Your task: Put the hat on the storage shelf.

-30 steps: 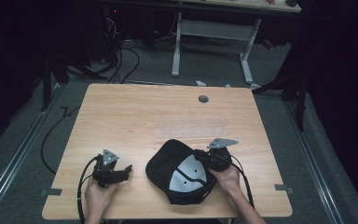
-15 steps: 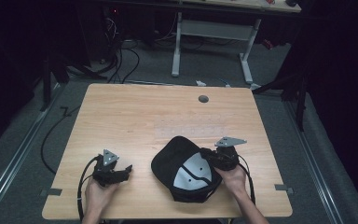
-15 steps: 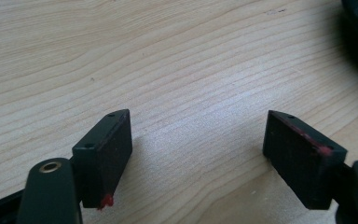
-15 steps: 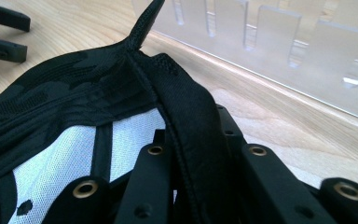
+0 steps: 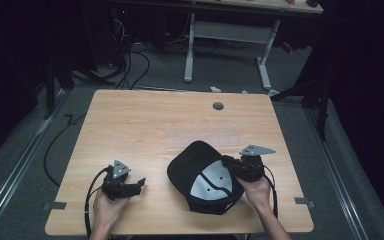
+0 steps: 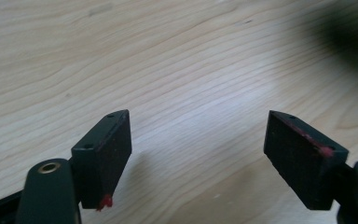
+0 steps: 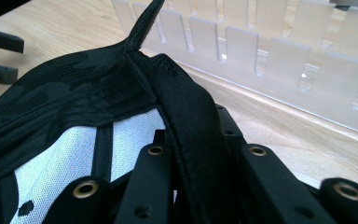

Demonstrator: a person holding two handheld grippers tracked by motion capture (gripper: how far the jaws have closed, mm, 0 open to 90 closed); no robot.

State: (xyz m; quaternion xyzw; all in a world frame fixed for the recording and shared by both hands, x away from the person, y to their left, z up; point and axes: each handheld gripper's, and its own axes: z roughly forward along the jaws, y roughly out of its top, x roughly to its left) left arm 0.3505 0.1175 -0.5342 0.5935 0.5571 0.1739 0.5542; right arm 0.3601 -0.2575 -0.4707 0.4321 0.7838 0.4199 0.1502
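The left gripper (image 5: 139, 183) rests on the table (image 5: 145, 125) near the front-left edge, jaws spread wide with nothing between them; the left gripper view shows only bare wood grain between its pads (image 6: 107, 154). It offers no support to the cap.

The black cap (image 5: 202, 177) lies upside down just right of the table's centre line, near the front edge, with its white mesh lining (image 5: 210, 182) facing up. Its near side appears tilted up off the wood where it is held.

The right gripper (image 5: 232, 167) is clenched on the cap's rim band (image 7: 191, 121); the right gripper view shows the fabric edge pinched between the two jaws.

Risks from this state:

- Slip. The grip takes only a narrow strip of soft fabric. A quick lift or swing is likely to pull the band out of the jaws and drop the cap.
- Deformation. The crown is limp. Held at one edge, it may fold or turn inside out, which would make it hard to place neatly.
- Drag. If the far side stays on the wood while the gripper moves sideways, the cap may rotate about the pinch point.
- Edge loss. The cap sits near the front edge, so a release there may send it off the table.
- Idle hand. With the left gripper well apart from the cap, a slip cannot be caught.
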